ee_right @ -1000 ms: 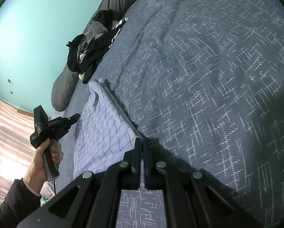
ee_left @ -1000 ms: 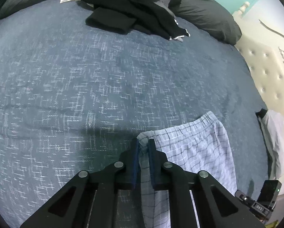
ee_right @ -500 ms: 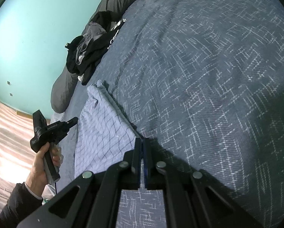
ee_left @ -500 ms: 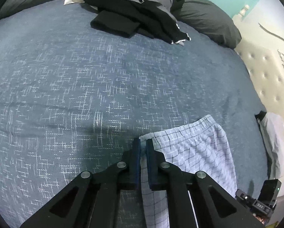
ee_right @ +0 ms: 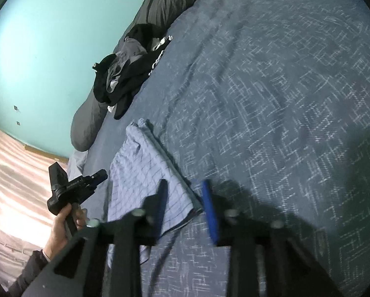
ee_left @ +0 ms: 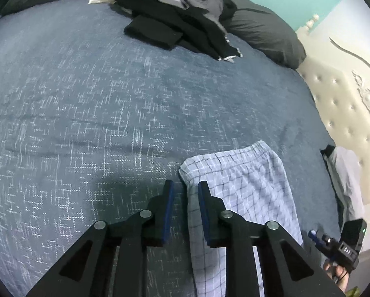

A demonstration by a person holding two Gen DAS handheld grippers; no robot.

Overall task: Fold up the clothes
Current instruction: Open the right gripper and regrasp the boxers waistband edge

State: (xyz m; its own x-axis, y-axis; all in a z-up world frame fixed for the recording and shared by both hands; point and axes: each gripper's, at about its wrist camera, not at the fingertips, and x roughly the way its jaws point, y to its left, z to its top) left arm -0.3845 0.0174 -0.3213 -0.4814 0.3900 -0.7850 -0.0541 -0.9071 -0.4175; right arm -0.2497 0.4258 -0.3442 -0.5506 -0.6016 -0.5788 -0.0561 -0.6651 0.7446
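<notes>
Light blue checked pyjama trousers lie flat on the dark blue bedspread, their elastic waistband toward the middle of the bed. My left gripper stands open over the waistband corner, and the cloth edge lies loose between its fingers. In the right wrist view the same trousers stretch away to the left. My right gripper is open above their near corner, which rests on the bedspread between the blue pads.
A heap of black and grey clothes lies at the far side against dark grey pillows. A cream tufted headboard stands right. A hand holds the other gripper's handle, also seen as.
Both grippers have opened and let go of the trousers' corners, which now lie on the bedspread. Both cameras have pulled back slightly.
</notes>
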